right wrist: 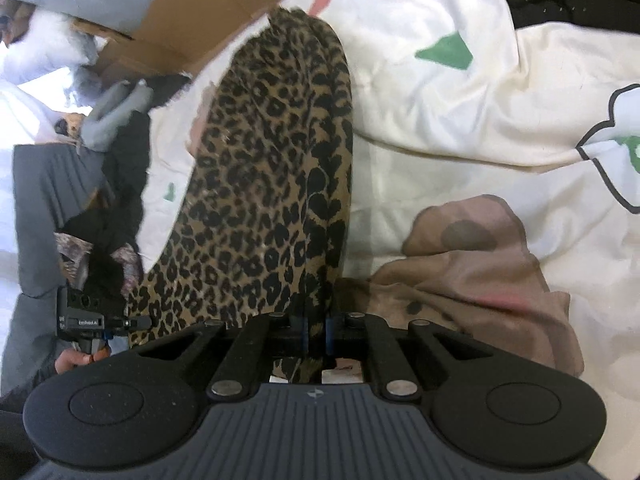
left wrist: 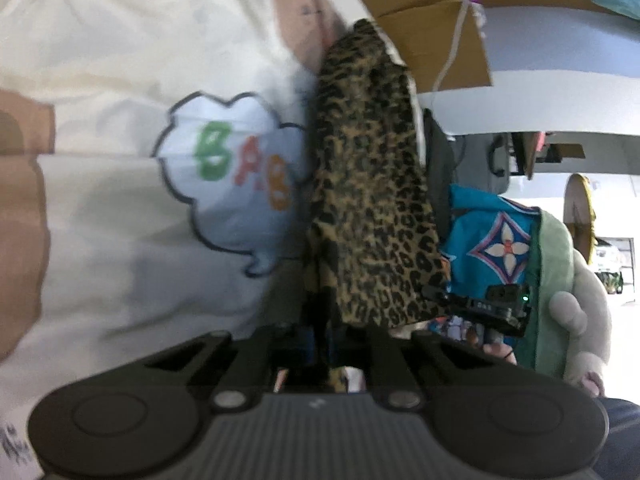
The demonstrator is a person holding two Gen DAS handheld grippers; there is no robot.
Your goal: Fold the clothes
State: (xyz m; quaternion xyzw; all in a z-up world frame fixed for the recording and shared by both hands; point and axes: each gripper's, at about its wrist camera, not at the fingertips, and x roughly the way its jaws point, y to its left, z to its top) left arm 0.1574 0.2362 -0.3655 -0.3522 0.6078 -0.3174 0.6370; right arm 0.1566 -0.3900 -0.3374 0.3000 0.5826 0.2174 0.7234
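Left wrist: my left gripper [left wrist: 320, 340] is clamped on the leopard-print garment [left wrist: 372, 184] — its length runs straight ahead over the white bedsheet [left wrist: 112, 208]. Right wrist: my right gripper [right wrist: 316, 332] pinches the same cloth's near edge — both equally close.

Soft, even indoor light; slight motion blur; heavy fisheye warping, dark corners

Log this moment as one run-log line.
left gripper: shut on leopard-print garment | right gripper: shut on same garment | garment: hanging above white sheet | fold: not yet made
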